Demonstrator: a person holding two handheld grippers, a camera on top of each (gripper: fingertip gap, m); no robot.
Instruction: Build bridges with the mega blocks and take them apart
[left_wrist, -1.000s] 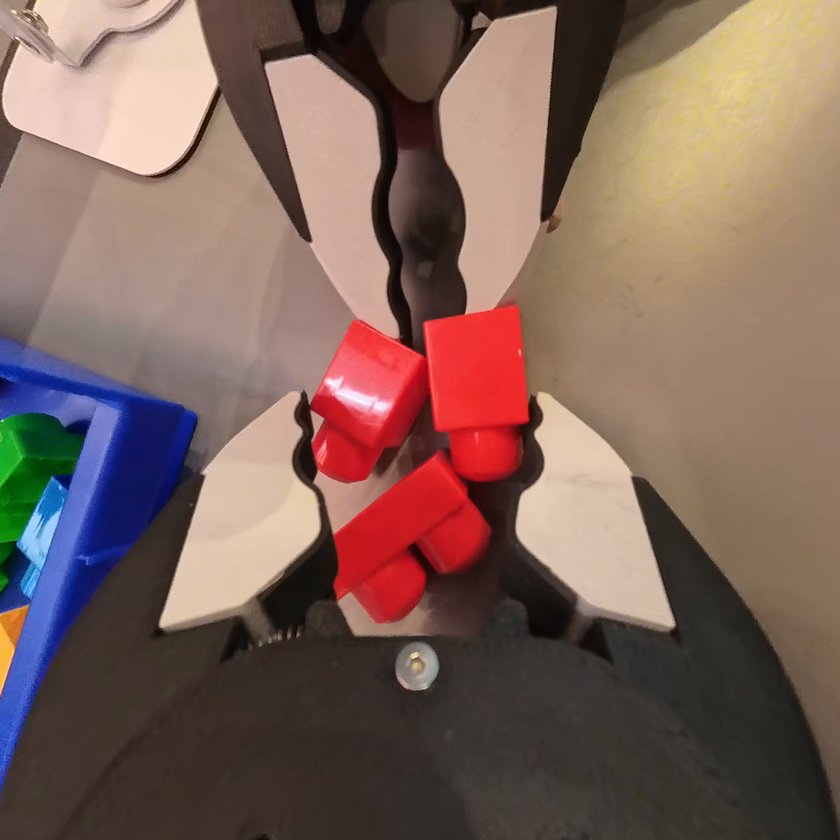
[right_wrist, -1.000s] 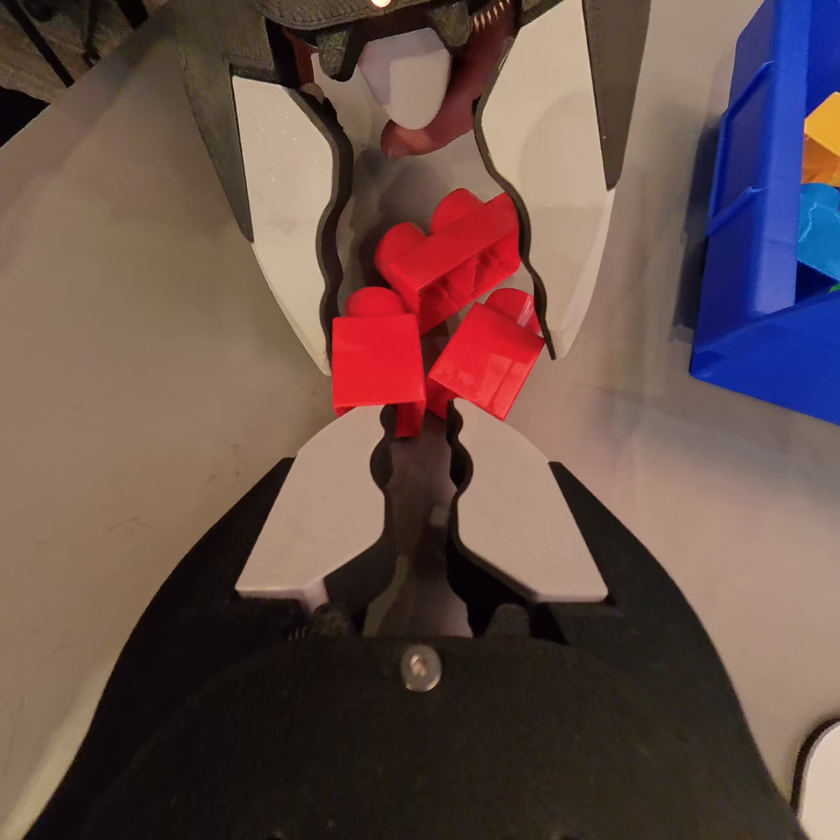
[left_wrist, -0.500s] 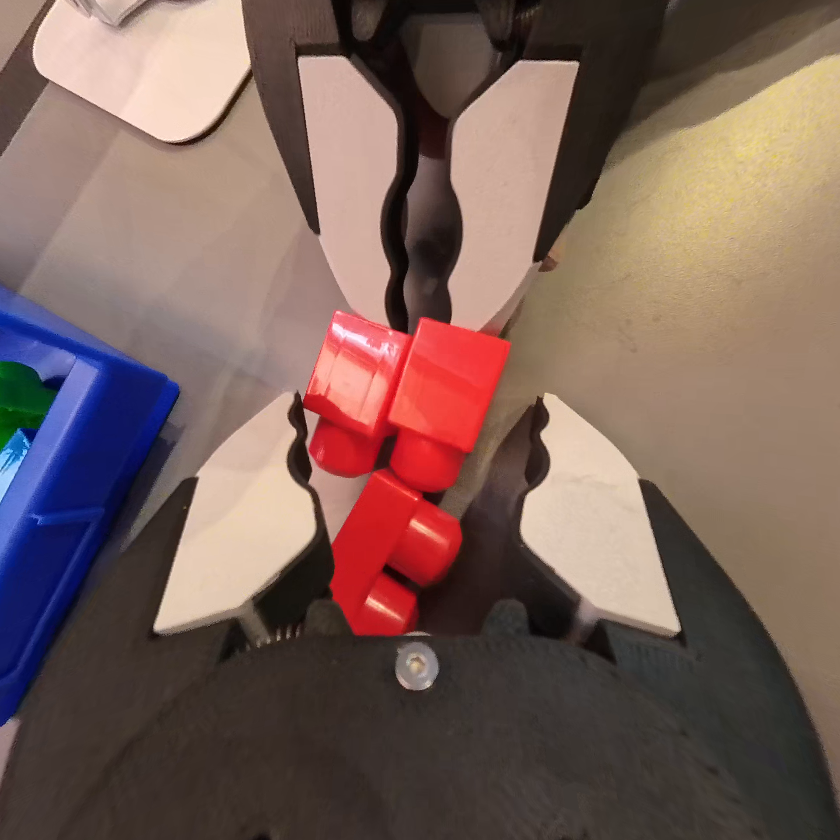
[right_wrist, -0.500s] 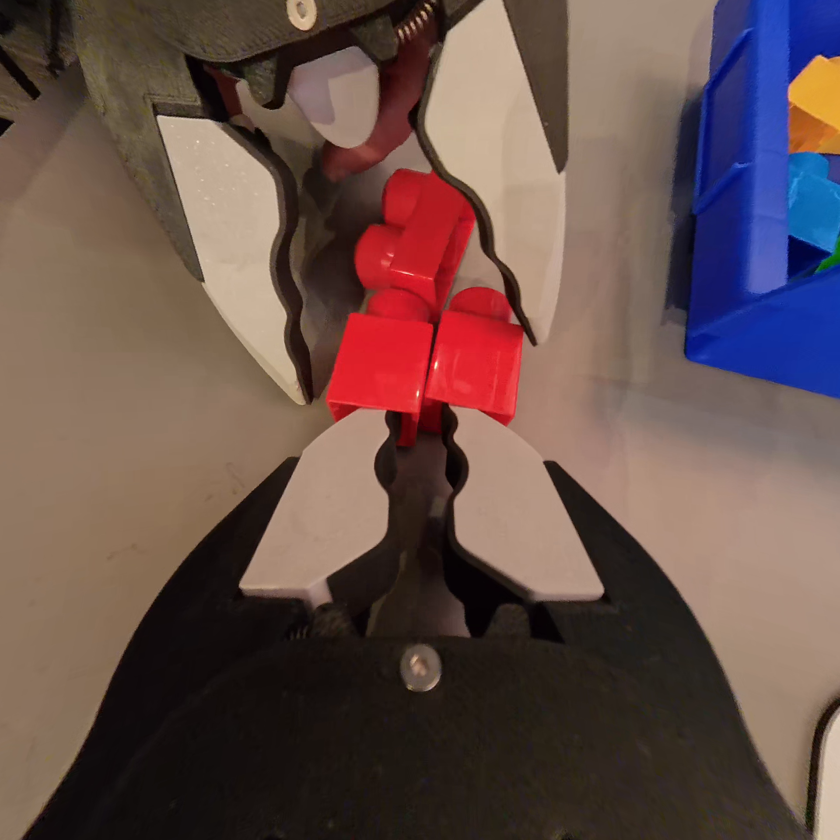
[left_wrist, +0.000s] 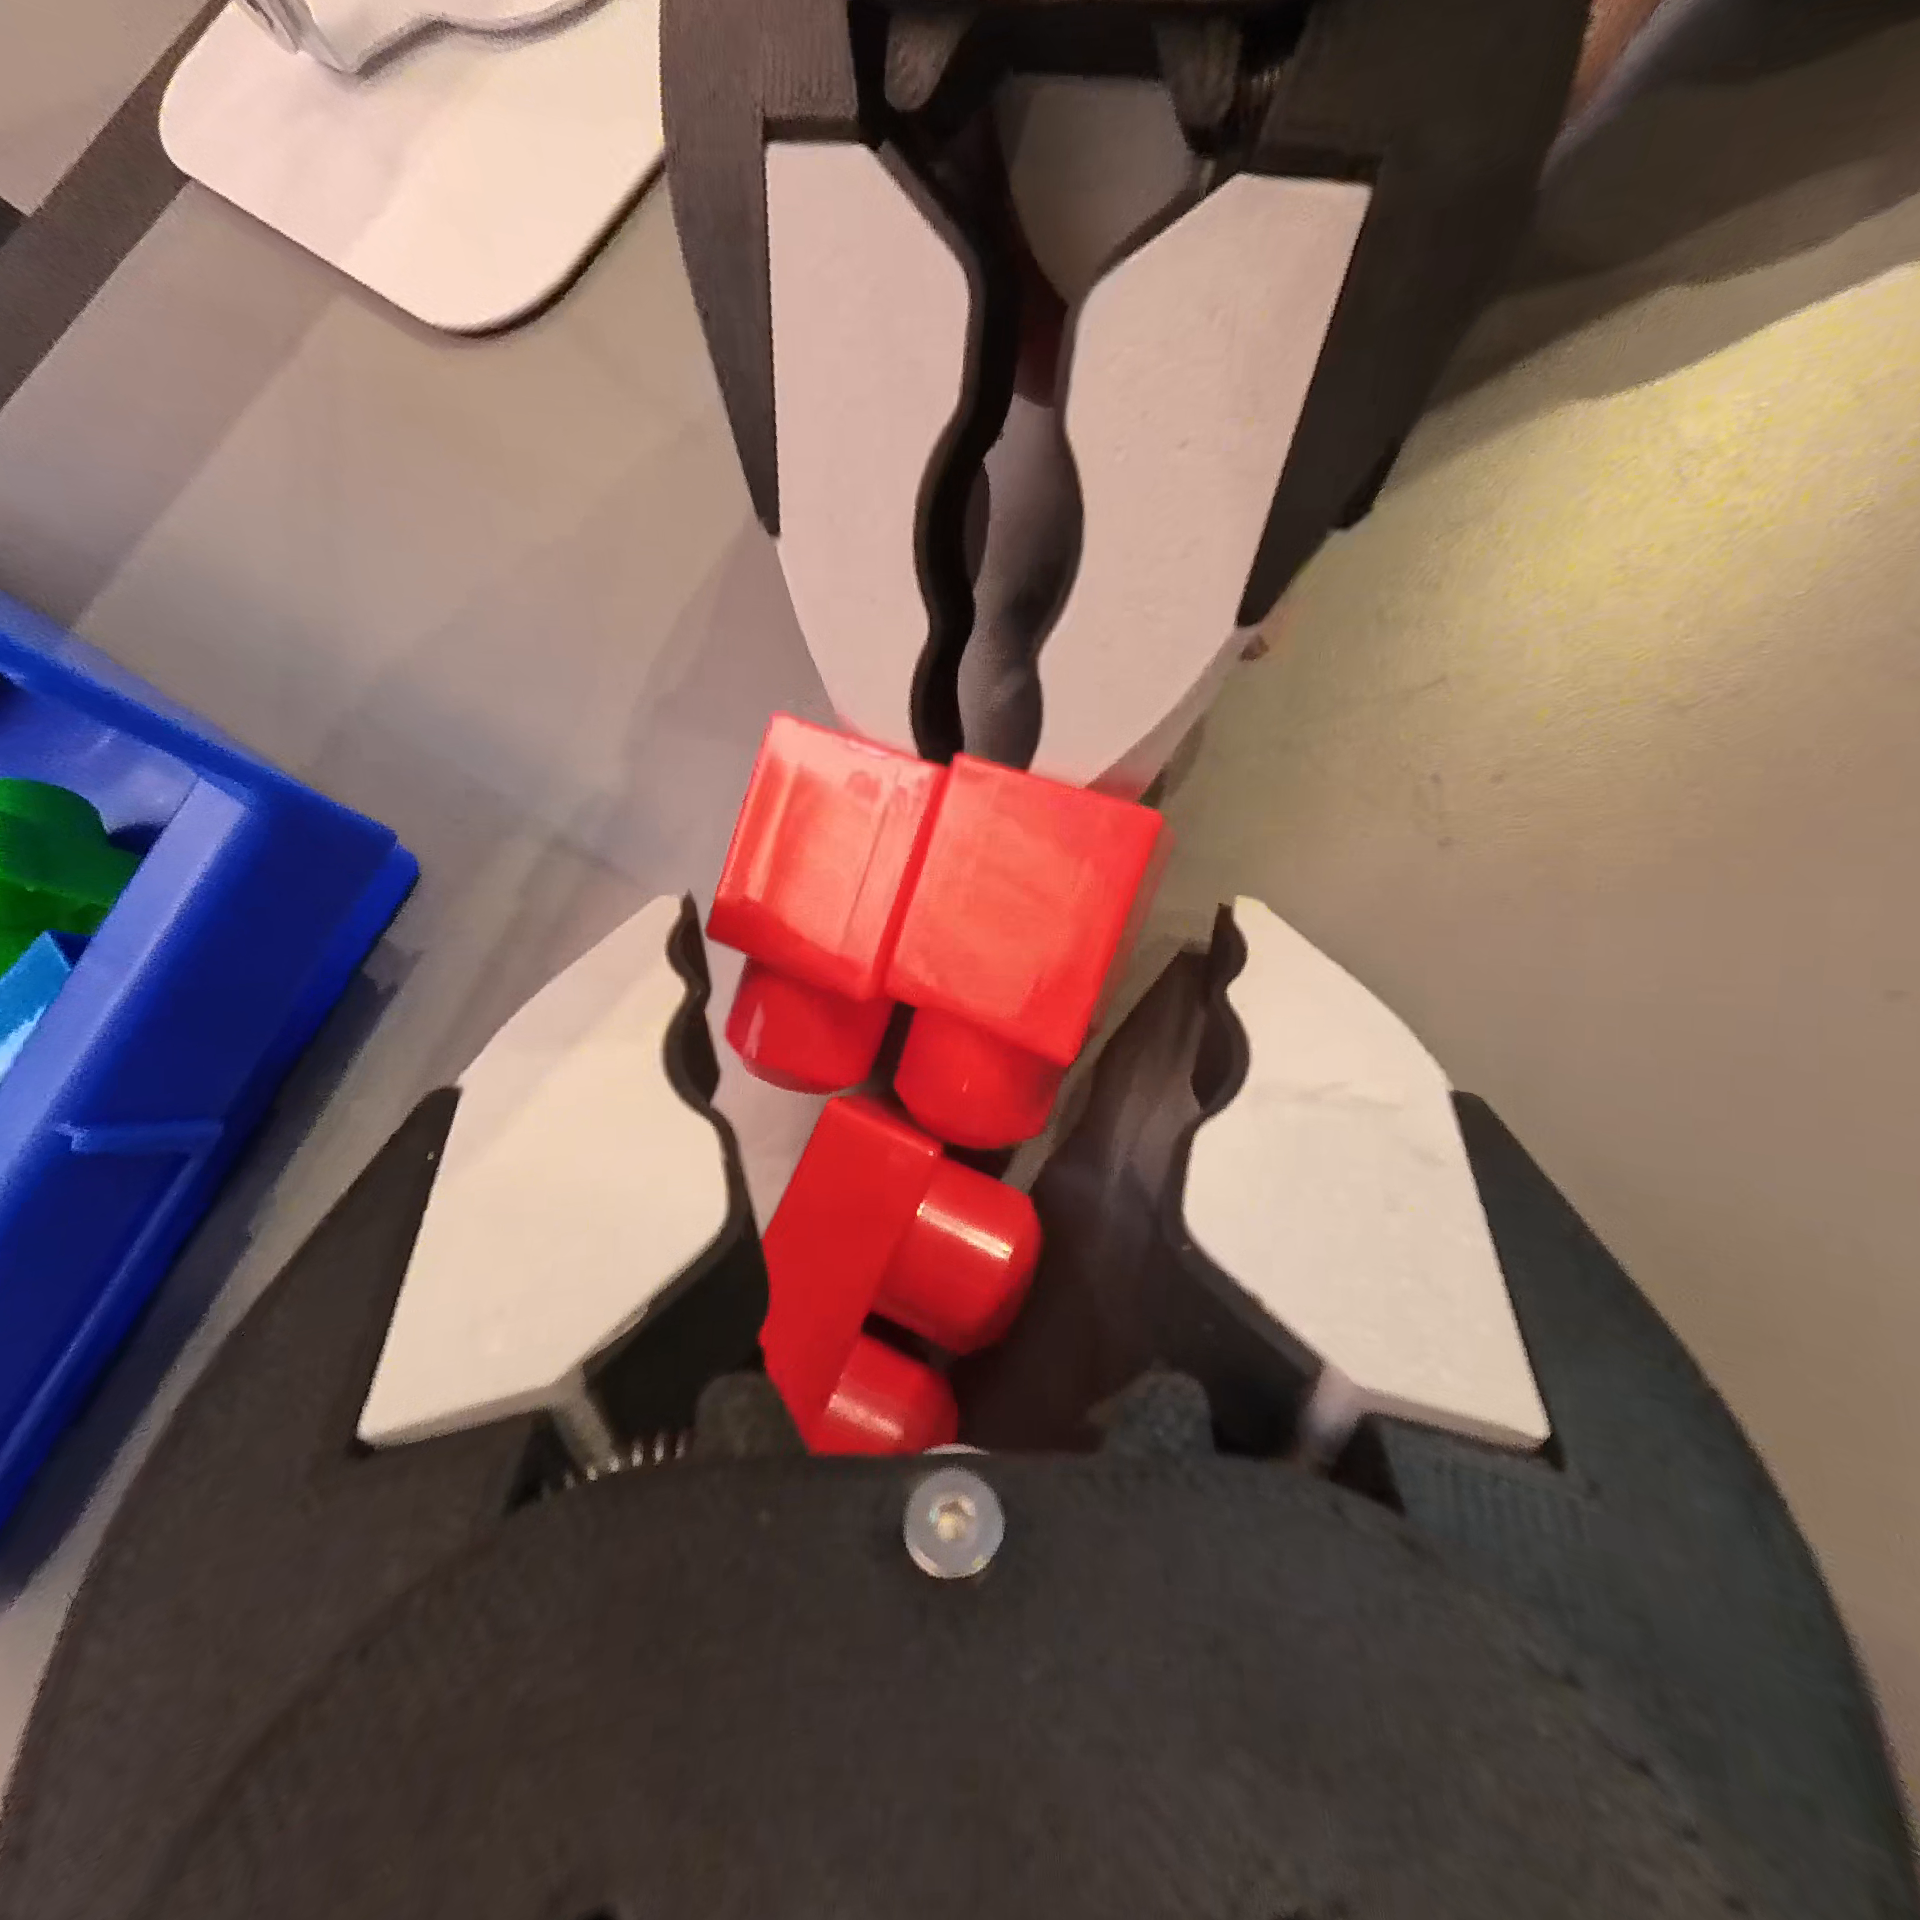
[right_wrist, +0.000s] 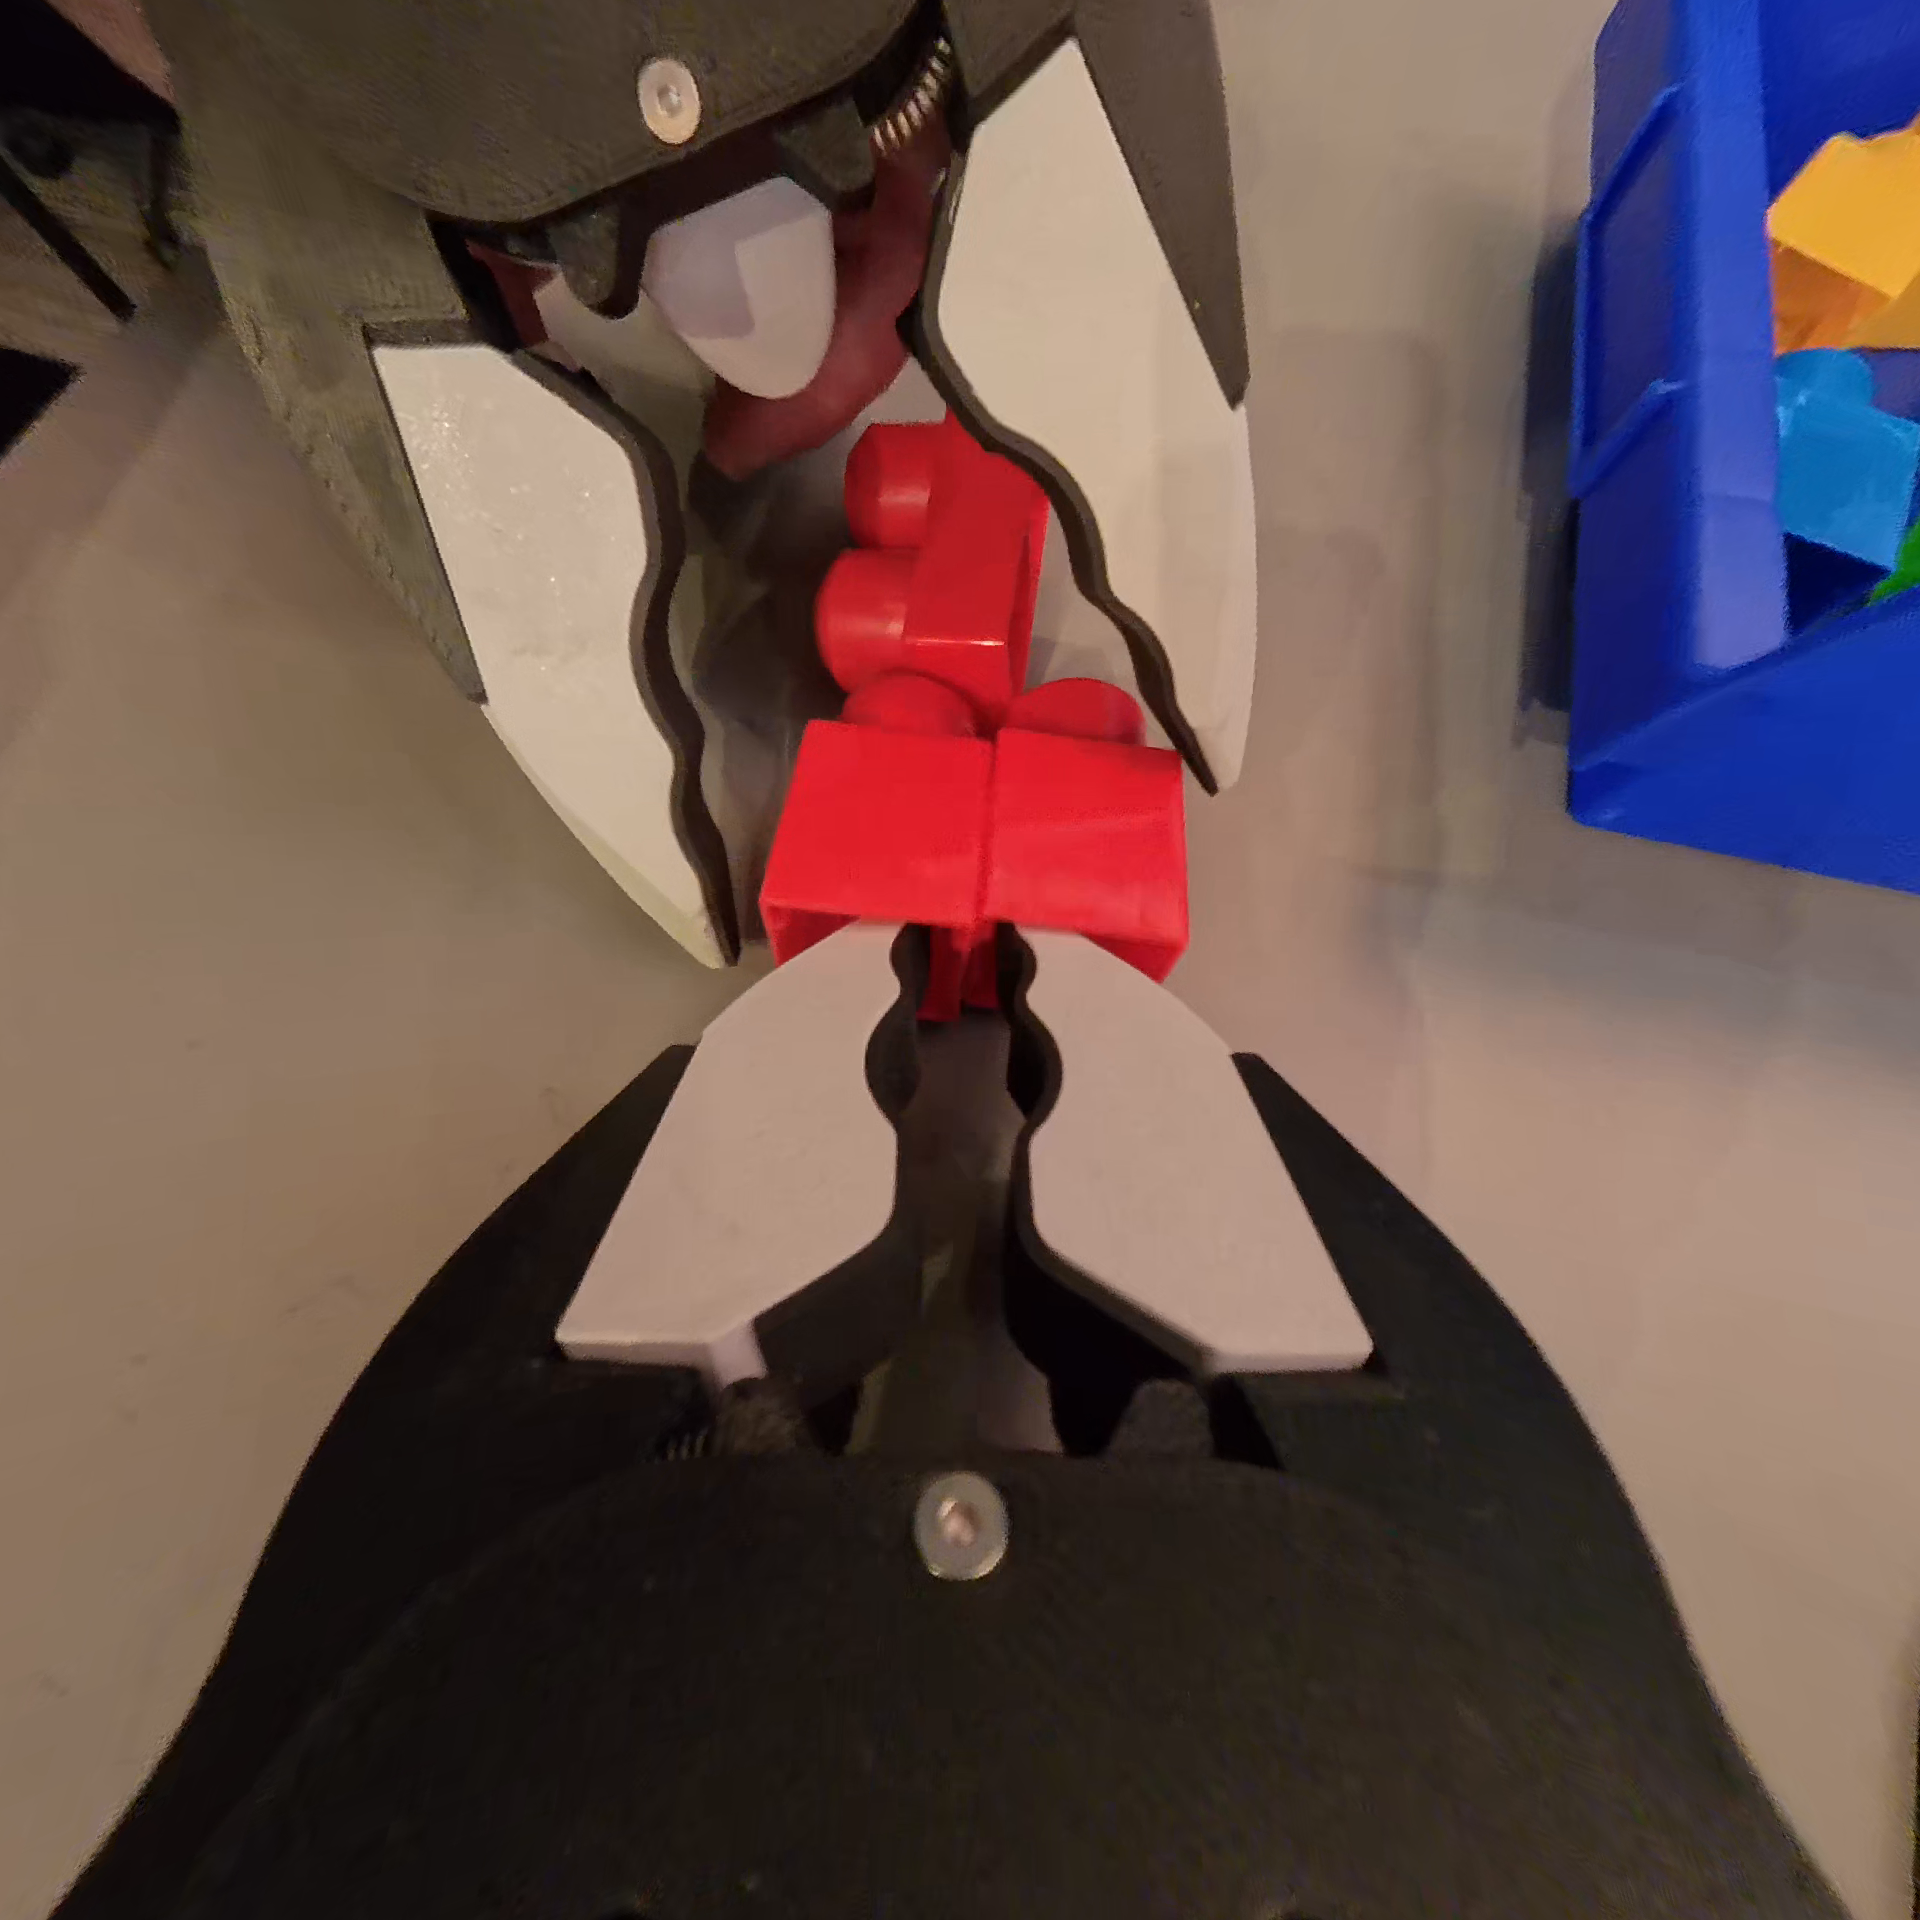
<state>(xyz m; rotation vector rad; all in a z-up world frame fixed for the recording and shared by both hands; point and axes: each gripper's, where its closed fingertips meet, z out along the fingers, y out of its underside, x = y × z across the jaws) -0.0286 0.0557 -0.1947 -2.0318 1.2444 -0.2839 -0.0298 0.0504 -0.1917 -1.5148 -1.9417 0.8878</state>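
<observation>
Two small red one-stud blocks (left_wrist: 821, 873) (left_wrist: 1018, 904) lie side by side on the table, studs pointing toward my left gripper. My right gripper (right_wrist: 961, 945) is shut on their adjoining walls at the open bottoms (right_wrist: 956, 977); it shows from the top in the left wrist view (left_wrist: 987, 743). My left gripper (left_wrist: 956, 914) is wide open around the blocks without pressing on them. A red two-stud block (left_wrist: 842, 1247) lies on its side deep between the left fingers, close to one pad (left_wrist: 582, 1174). The same blocks (right_wrist: 883, 831) (right_wrist: 1086, 831) (right_wrist: 966, 561) show in the right wrist view.
A blue bin (left_wrist: 208, 987) with green, blue and orange blocks stands beside the grippers; it shows at the right in the right wrist view (right_wrist: 1714, 416). A white board (left_wrist: 416, 208) lies farther off. The table (left_wrist: 1558, 831) is beige.
The two one-stud blocks were apart and askew; now they sit pressed side by side as the right fingers closed on their walls. The two-stud block turned lengthwise and slid deeper between the left fingers.
</observation>
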